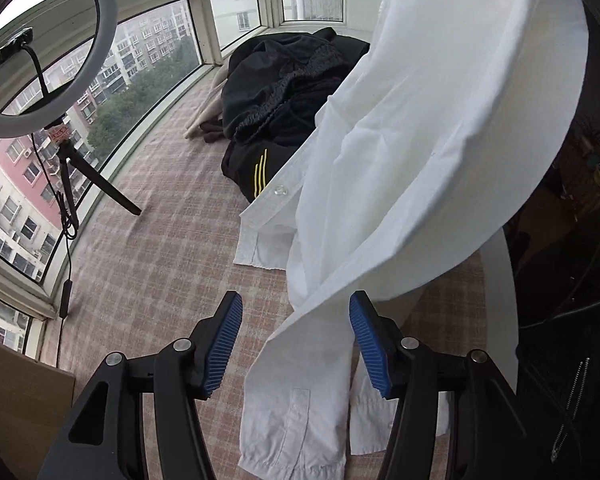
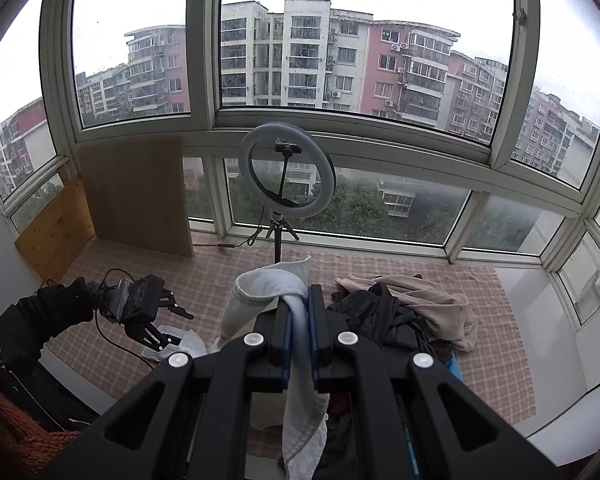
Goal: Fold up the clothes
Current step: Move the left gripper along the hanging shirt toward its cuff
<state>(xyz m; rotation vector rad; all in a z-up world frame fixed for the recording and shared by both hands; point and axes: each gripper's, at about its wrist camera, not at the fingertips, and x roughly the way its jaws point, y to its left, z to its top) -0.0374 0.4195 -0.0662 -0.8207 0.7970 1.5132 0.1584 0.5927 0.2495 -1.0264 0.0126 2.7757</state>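
Left wrist view: left gripper hanging over the checked cloth, blue pads standing apart, gripping nothing, a hanging fold of the white shirt dropping between them without pressing on either. Shirt draping down from the upper right, its cuffed sleeve end lying flat on the checked cloth just below the pads, its buttoned placket resting farther up. Beyond the shirt, lying against the window side, a dark clothes pile with yellow stripes showing. Left of the shirt, standing by the glass, a ring light on a small tripod. Right wrist view: right gripper clamping tight on a band of white shirt, fabric bunching above the pads and trailing below. Left of the shirt, hovering low over the cloth, the left gripper carried by a dark-sleeved arm, fingers spread. Right of the shirt, heaping dark and beige garments. Behind, the ring light standing against the window.
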